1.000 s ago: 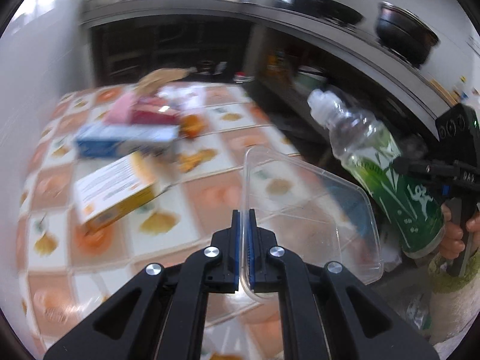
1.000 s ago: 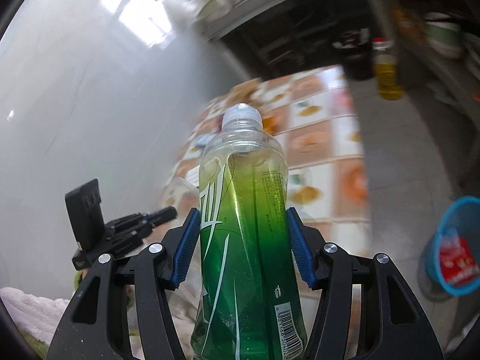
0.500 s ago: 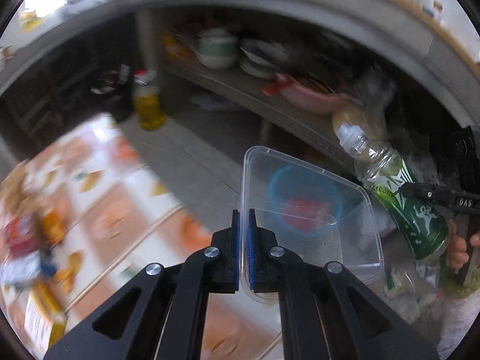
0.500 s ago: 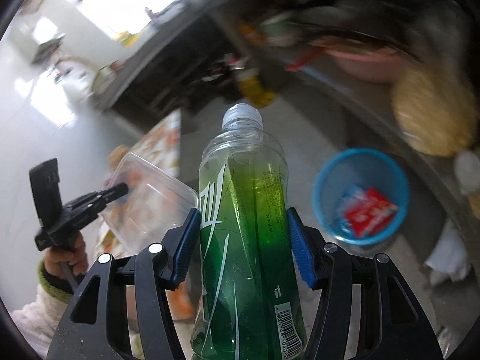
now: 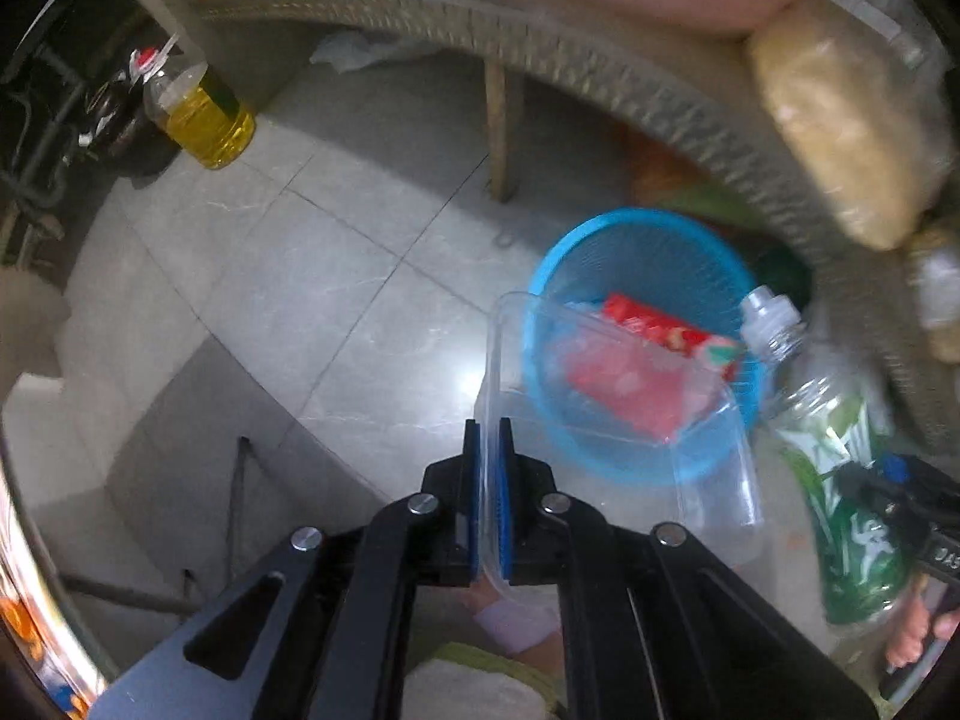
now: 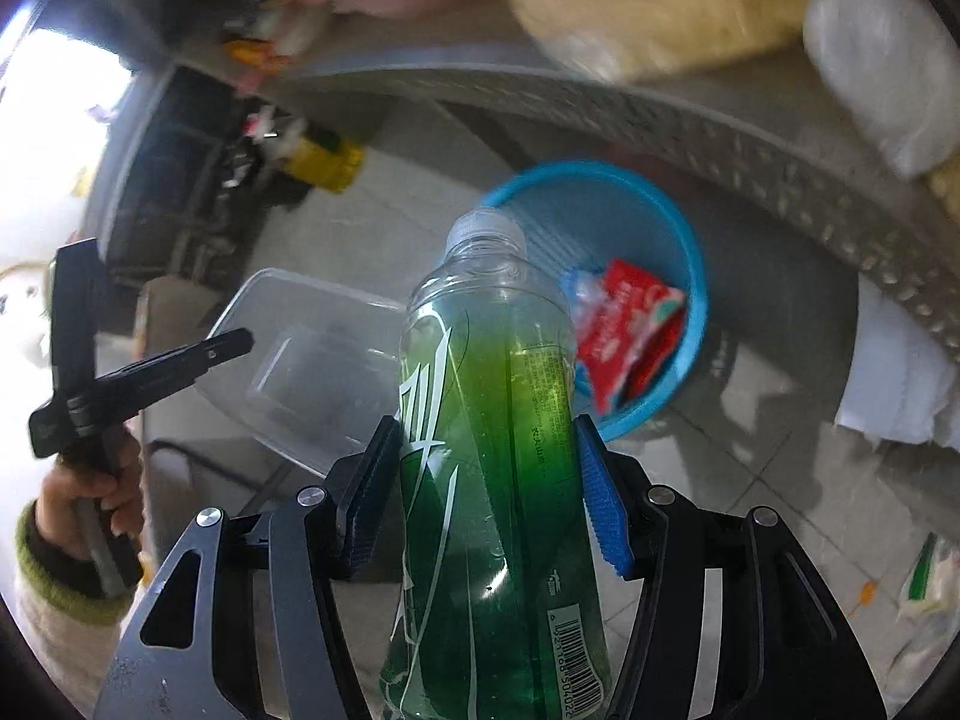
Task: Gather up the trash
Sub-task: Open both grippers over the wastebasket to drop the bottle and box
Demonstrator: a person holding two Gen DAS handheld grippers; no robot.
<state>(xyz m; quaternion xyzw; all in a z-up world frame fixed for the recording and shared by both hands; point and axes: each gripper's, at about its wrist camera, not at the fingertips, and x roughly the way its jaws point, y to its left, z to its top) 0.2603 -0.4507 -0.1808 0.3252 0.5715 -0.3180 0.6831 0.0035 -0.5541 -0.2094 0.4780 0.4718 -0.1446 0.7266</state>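
Clear plastic tub (image 5: 630,420), pinched by its rim in the left gripper (image 5: 489,468), hangs over the blue bin (image 5: 636,240). The right gripper (image 6: 486,480) clamps the green bottle (image 6: 492,480) beside it. Releasing now could bounce both off the rim onto the floor.

You're holding a clear, thin plastic container (image 5: 624,408) and a glossy transparent plastic bottle (image 6: 498,450) with a green printed label. The blue plastic basket (image 5: 648,252) looks ribbed; the floor tiles (image 5: 300,276) are smooth and shiny.
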